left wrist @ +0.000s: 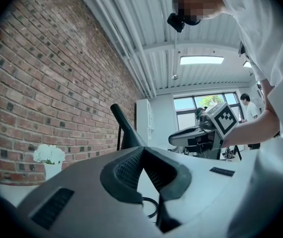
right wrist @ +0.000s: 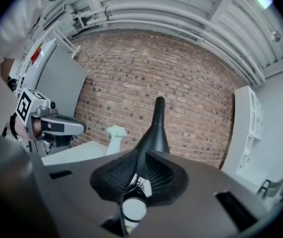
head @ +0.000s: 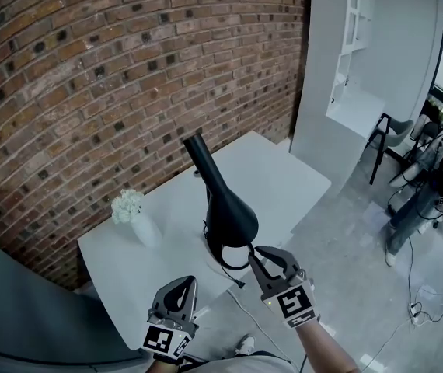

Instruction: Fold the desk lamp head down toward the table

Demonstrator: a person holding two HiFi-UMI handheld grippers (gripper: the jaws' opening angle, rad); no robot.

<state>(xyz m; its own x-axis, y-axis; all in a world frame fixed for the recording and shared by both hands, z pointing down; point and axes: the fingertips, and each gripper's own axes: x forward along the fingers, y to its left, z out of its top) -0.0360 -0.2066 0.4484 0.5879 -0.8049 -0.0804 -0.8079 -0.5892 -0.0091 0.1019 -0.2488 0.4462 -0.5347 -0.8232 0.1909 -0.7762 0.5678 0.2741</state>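
lamp (head: 225,208): black, standing on the white table (head: 284,169) near the table's front edge. Its wide end sits low over the tabletop and its thin end slants up toward the wall side.
cord (head: 235,277): dark, lying on the table between the lamp and the front edge.
left tongs (head: 186,281): held level at the table's front edge, pads together, nothing between them.
right tongs (head: 266,251): over the table's front edge, just beside the lamp's wide end. The pads are a thin slit apart and I see nothing pinched; the lamp shows through the slit beyond the tips.
vase (head: 132,214): white, with white flowers, toward the table's left end.
brick wall (head: 89,92): runs along the table's far side.
person (head: 439,177): on the floor, well off the table's right end.
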